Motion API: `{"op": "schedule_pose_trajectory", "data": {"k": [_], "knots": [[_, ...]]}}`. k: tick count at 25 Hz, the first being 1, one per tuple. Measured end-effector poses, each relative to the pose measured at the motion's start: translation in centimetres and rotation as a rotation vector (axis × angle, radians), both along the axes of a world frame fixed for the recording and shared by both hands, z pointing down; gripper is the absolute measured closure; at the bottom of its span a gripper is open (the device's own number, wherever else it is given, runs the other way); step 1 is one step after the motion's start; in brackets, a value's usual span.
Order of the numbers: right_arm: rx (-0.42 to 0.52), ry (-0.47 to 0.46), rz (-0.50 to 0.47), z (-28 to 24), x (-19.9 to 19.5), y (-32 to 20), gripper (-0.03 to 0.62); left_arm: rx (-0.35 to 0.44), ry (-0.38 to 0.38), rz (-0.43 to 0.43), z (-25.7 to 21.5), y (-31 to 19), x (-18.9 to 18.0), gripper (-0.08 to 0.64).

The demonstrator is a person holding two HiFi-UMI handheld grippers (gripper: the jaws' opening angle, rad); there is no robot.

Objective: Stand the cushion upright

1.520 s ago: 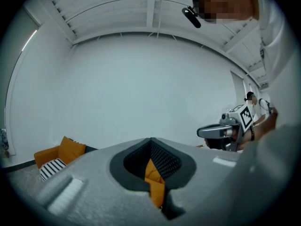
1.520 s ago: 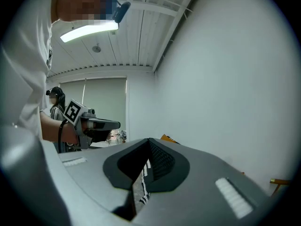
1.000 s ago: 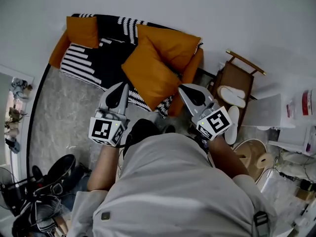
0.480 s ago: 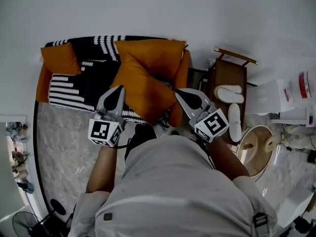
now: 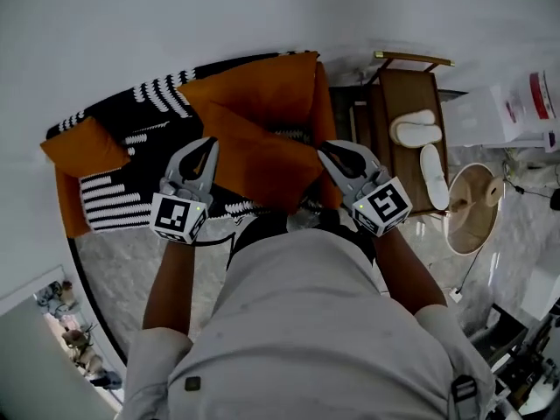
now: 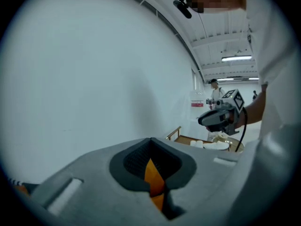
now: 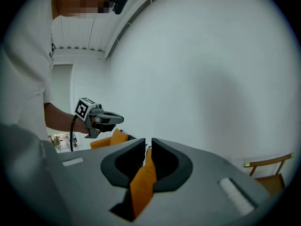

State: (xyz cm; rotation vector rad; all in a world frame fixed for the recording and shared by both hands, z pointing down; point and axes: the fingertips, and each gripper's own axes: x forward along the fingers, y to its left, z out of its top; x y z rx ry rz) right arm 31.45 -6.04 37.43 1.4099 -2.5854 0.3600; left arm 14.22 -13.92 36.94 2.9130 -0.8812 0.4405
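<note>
A large orange cushion (image 5: 262, 163) lies slumped on the black-and-white striped sofa (image 5: 131, 191), leaning against a second orange cushion (image 5: 258, 90) that stands at the sofa's back. My left gripper (image 5: 206, 147) hovers at its left edge with the jaws shut; in the left gripper view (image 6: 151, 145) only a sliver of orange shows past the pads. My right gripper (image 5: 331, 151) is at the cushion's right corner. Its jaws have just been opening and stand a narrow slit apart (image 7: 148, 147), with orange fabric showing through the slit and nothing pinched.
A small orange cushion (image 5: 83, 147) sits at the sofa's left end. Right of the sofa stands a wooden chair (image 5: 402, 86) with white slippers (image 5: 416, 129) on it, then a round wicker basket (image 5: 472, 208). A white wall runs behind. My torso fills the foreground.
Both grippers have moved forward and down toward the sofa and now flank the lying cushion. The view has swung, so the sofa sits closer and more tilted.
</note>
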Motion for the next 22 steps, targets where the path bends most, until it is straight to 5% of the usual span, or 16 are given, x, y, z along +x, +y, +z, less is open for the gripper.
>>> {"op": "schedule_pose_trajectory", "data": {"k": [10, 22], "knots": [[-0.156, 0.205, 0.055, 10.9, -0.4, -2.4, 0.477, -0.004, -0.214, 0.304, 9.5, -6.1, 1.6, 0.545], [-0.450, 0.272, 0.010, 24.7, 1.1, -3.3, 0.364, -0.084, -0.478, 0.602, 22.6, -8.6, 3.4, 0.450]]}}
